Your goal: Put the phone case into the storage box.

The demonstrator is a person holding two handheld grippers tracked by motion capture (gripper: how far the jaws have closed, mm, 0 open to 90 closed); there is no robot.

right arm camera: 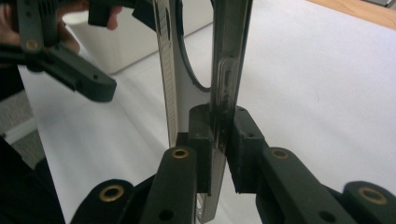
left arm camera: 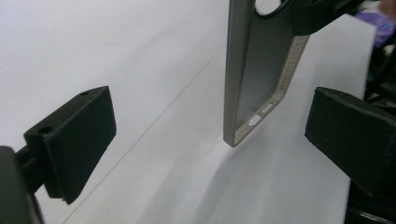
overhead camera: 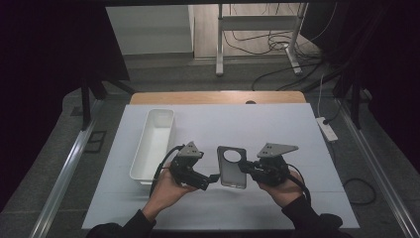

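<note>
the right gripper [right arm camera: 219, 154] pinches the phone case [overhead camera: 232, 167] by its edge; the left gripper [left arm camera: 210, 140], jaws spread, should back away without nudging it.

Grey phone case [overhead camera: 232, 167] looks like smooth, slightly sheened plastic, its side rail glossy; black gripper pads [left arm camera: 74, 135] are matt and faintly grainy; the table [overhead camera: 277, 129] wears a smooth matt white sheet, bare wood along its far edge; white bin [overhead camera: 153, 141] reads as smooth plastic
</note>
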